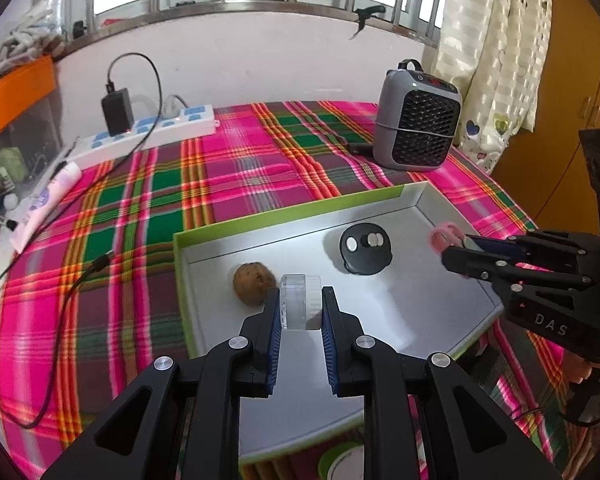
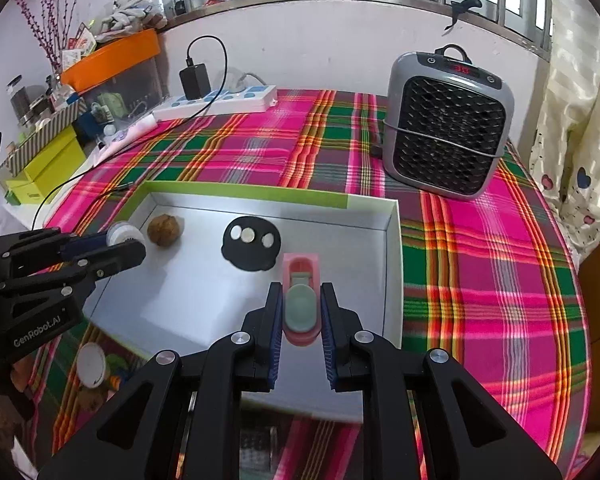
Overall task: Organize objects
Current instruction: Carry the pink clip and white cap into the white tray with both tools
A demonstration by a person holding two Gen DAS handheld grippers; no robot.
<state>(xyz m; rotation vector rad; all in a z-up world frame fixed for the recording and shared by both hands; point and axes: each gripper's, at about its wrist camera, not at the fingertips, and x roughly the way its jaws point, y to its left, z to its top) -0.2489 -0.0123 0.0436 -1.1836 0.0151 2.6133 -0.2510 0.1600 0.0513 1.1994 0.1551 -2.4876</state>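
Left hand-held gripper (image 1: pixel 300 304) clamped on a clear round jar (image 1: pixel 300 300), hanging over the tray (image 1: pixel 384 196) beside the walnut (image 1: pixel 251 283). Right hand-held gripper (image 2: pixel 300 308) pinching a pink toy toilet (image 2: pixel 301 300) above the tray's right half, near the black disc (image 2: pixel 251 249). Risks, judged: smooth jar slipping from the pads, or rolling into the walnut once released; toilet tipping if dropped tilted.

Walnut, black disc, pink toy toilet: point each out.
walnut (image 1: pixel 251 284), left wrist view, middle of shell
black disc (image 2: pixel 251 249), right wrist view, bare black face below the coins
pink toy toilet (image 2: pixel 301 305), right wrist view, green seat lid
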